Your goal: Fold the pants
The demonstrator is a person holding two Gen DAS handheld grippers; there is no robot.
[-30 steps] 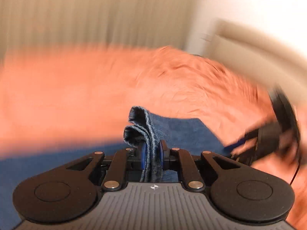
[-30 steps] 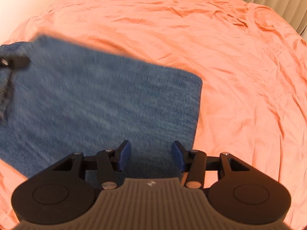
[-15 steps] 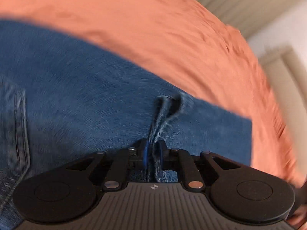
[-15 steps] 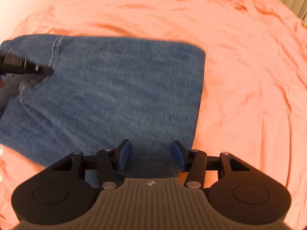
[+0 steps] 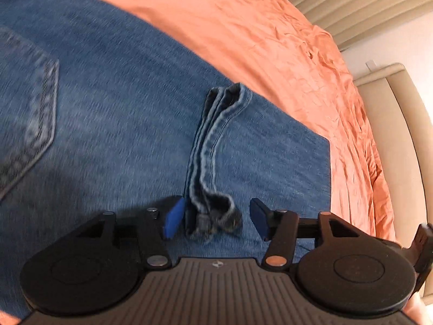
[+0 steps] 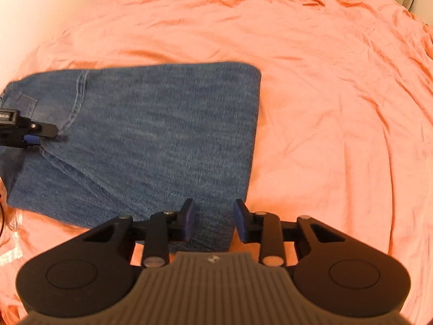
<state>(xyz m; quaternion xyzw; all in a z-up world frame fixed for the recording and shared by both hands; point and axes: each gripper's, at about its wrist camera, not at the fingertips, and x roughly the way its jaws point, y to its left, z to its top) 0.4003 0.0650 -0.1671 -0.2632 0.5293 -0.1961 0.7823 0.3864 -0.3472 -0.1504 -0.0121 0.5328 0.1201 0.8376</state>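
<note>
Blue jeans (image 6: 162,130) lie folded in half on the orange bed sheet (image 6: 324,108), with the fold edge to the right. In the left wrist view the jeans (image 5: 121,108) fill the lower left, with a back pocket (image 5: 29,124) at the left. A bunched hem (image 5: 208,162) lies between the jaws of my left gripper (image 5: 213,219), which is open and no longer clamps it. My left gripper also shows at the left edge of the right wrist view (image 6: 29,132). My right gripper (image 6: 213,222) is open and empty above the jeans' near edge.
The orange sheet (image 5: 270,40) covers the whole bed. A beige padded headboard (image 5: 400,135) and pleated curtains (image 5: 351,0) stand at the far right in the left wrist view. A clear plastic bit (image 6: 10,249) lies at the bed's left edge.
My left gripper carried the hem over and down onto the jeans, then opened and let it go. My right gripper stayed open and pulled back a little from the jeans.
</note>
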